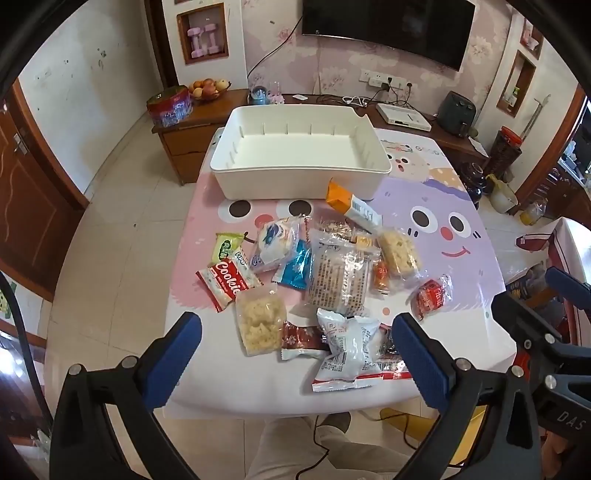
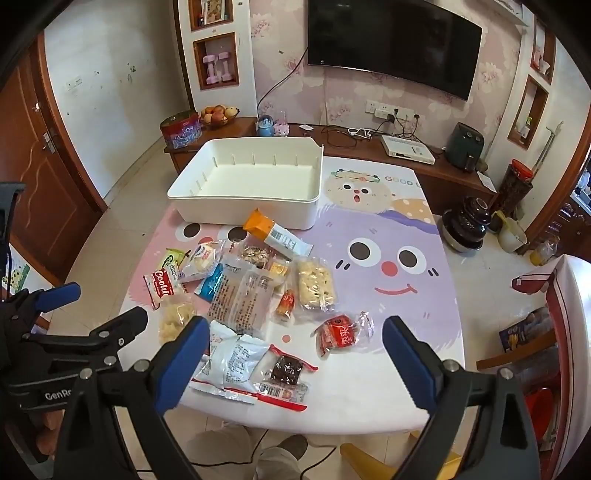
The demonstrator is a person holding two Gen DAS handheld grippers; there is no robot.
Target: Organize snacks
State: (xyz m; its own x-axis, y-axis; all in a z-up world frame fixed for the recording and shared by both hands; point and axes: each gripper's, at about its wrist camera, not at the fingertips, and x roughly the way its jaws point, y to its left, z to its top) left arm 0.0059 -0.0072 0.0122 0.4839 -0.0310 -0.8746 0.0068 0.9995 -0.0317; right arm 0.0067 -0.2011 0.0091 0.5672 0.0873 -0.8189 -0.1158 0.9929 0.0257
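An empty white bin (image 1: 301,147) stands at the table's far side; in the right wrist view it is at the far left (image 2: 251,177). Several snack packets lie in front of it: a red Cookie pack (image 1: 227,284), an orange-and-white pack (image 1: 352,205) leaning on the bin, a large clear pack (image 1: 340,277), a red round snack (image 1: 430,297), a white pouch (image 1: 349,343). My left gripper (image 1: 295,332) is open above the near packets. My right gripper (image 2: 295,334) is open above the near edge, with the white pouch (image 2: 236,354) and red snack (image 2: 340,330) between its fingers.
The table (image 1: 461,236) has a pink and purple cartoon cloth. A wooden cabinet (image 1: 192,125) with a fruit bowl and a tin stands behind, with a TV (image 1: 384,26) above. A chair (image 2: 532,343) stands at the right. My legs (image 1: 291,443) are below the near edge.
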